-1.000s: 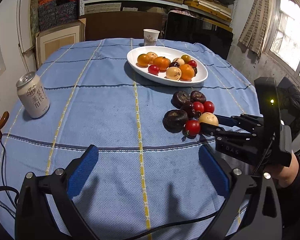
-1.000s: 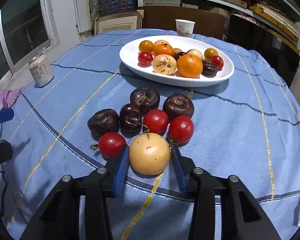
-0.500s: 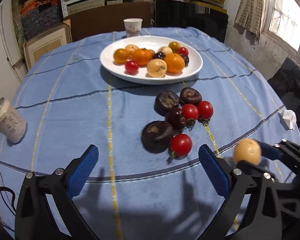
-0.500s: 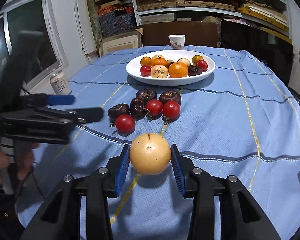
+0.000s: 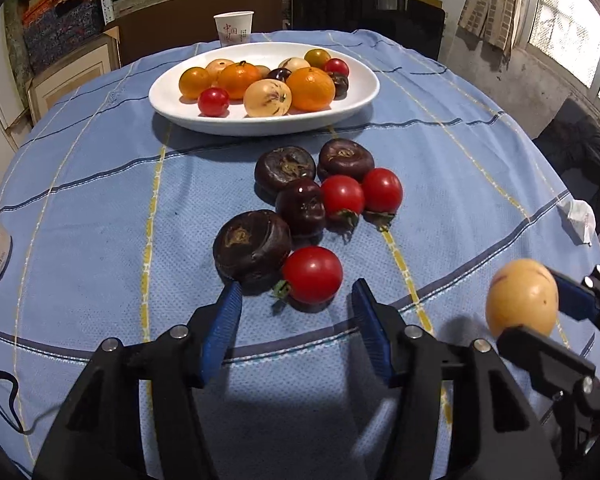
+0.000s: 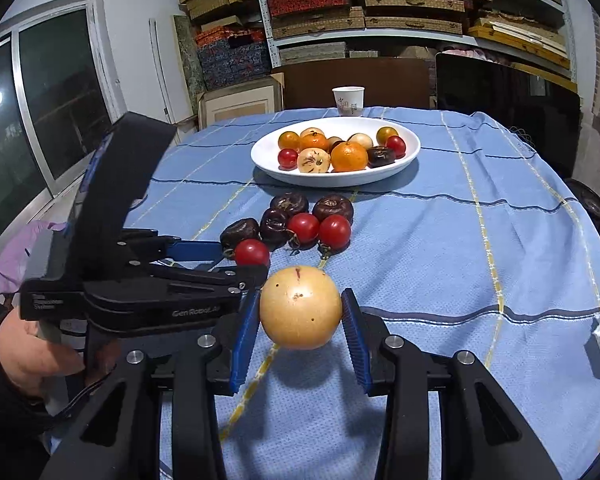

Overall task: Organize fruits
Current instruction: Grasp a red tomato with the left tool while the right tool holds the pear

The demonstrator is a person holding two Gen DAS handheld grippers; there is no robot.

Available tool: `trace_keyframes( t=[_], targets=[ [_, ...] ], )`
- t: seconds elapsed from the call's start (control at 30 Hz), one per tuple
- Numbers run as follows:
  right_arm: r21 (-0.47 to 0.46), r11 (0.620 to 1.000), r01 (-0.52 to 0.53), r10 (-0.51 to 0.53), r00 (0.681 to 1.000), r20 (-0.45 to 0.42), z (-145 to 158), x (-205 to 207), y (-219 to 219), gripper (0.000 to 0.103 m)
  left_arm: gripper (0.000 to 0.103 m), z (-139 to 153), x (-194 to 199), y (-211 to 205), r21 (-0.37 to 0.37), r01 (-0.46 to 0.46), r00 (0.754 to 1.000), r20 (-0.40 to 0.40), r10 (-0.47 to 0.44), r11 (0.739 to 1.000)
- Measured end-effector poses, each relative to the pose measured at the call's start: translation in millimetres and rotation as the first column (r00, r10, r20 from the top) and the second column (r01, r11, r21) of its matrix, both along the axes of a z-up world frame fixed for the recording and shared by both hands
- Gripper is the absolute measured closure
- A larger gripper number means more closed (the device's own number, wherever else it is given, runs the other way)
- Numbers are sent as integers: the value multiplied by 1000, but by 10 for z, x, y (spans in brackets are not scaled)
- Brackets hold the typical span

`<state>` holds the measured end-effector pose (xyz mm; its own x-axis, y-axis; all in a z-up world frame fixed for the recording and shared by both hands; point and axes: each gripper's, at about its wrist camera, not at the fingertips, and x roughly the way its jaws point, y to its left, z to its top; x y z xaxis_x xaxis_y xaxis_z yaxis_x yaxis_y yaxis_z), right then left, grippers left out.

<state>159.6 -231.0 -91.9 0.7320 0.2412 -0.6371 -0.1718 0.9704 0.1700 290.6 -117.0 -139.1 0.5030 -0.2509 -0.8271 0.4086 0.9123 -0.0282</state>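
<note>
- Since a second ago, the right gripper [image 6: 300,340] has lifted the yellow fruit [image 6: 301,307] clear of the cluster and drawn it back toward the near edge of the desk [image 6: 480,248]; the left gripper [image 5: 296,320] has advanced on the loose fruit and narrowed its opening.
- Nearest, the right jaws are clamped on the yellow fruit's two sides and hold it in the air above the cloth, its shadow below.
- Left jaws stand apart and empty; the nearest red tomato [image 5: 312,275] lies straight ahead, just past the blue fingertips [image 5: 228,312] and roughly centred in the gap. It is round, so no long axis matters.
- A dark brown fruit [image 5: 252,246] touches that tomato on its left, crowding the left fingertip; I judge a straight push forward would clip it.
- Behind, three more dark fruits and two tomatoes [image 5: 360,196] huddle mid-desk.
- Farthest, the white plate [image 5: 364,92] sits toward the far edge, already holding mixed fruit.
</note>
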Motion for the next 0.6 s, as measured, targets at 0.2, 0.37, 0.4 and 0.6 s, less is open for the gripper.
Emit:
trace_keyframes(
  t=[0.2, 0.37, 0.4, 0.6],
  targets=[
    [30, 1000, 4, -4, 1000, -10, -13, -36, -61, 61, 59, 28, 8, -36, -15, -2, 1000, 29, 2, 1000],
    [32, 999, 8, -8, 1000, -7, -12, -51, -57, 61, 71, -32, -29, -70, 5, 28, 999, 27, -28, 1000],
    [33, 999, 8, -8, 1000, -6, -13, -52, -61, 61, 71, -38, -19, -56, -3, 22, 999, 27, -22, 1000],
    [50, 999, 17, -16, 1000, -15, -19, -41, -99, 61, 68, -14, -54, -81, -8, 38, 998, 47, -37, 999]
  ],
)
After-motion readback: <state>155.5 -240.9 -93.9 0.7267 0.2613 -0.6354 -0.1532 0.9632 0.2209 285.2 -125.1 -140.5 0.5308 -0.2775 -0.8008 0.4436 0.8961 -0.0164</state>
